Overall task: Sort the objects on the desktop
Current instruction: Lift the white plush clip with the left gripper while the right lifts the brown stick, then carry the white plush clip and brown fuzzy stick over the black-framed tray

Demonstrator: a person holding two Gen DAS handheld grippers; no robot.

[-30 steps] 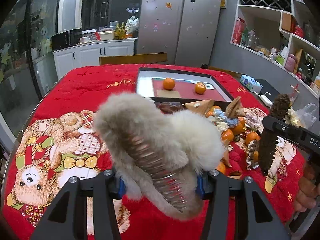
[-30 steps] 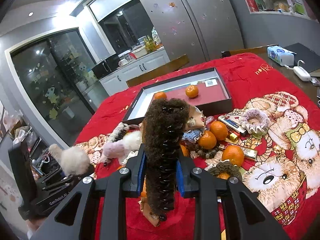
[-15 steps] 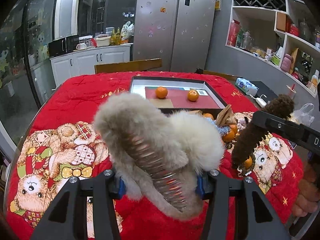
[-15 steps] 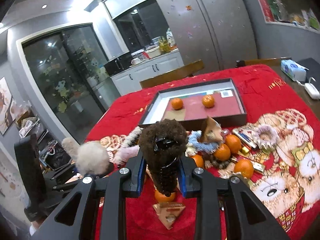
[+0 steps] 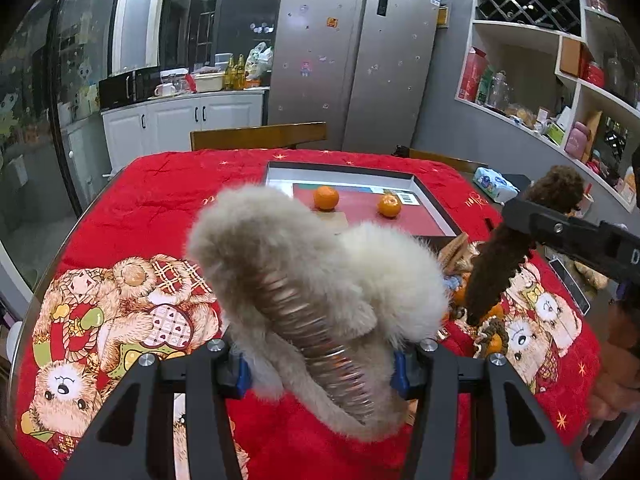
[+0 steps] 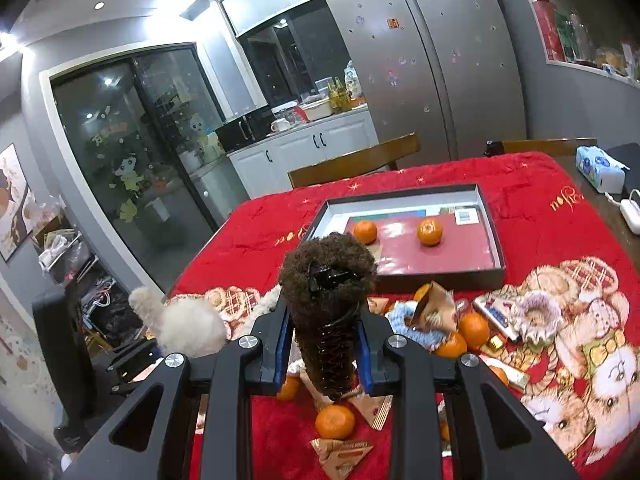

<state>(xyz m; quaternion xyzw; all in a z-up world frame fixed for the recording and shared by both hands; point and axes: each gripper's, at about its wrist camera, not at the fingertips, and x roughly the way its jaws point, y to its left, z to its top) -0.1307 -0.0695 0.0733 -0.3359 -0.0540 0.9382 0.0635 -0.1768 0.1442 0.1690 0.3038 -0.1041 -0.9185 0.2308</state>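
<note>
Left wrist view: the left gripper (image 5: 320, 364) holds a cream furry hair claw (image 5: 304, 280), its fingers (image 5: 236, 368) partly closed and pressing both sides of it, above the red blanket (image 5: 160, 208) on the tabletop. Right wrist view: the right gripper (image 6: 322, 350) holds a brown furry hair claw (image 6: 328, 300) upright, fingers (image 6: 282, 344) narrowly spaced and clamped on it. Beyond lies a dark shallow box (image 6: 494, 236) containing two oranges (image 6: 430, 232). More oranges, hair ties and paper packets lie scattered on the blanket in front of the box.
</note>
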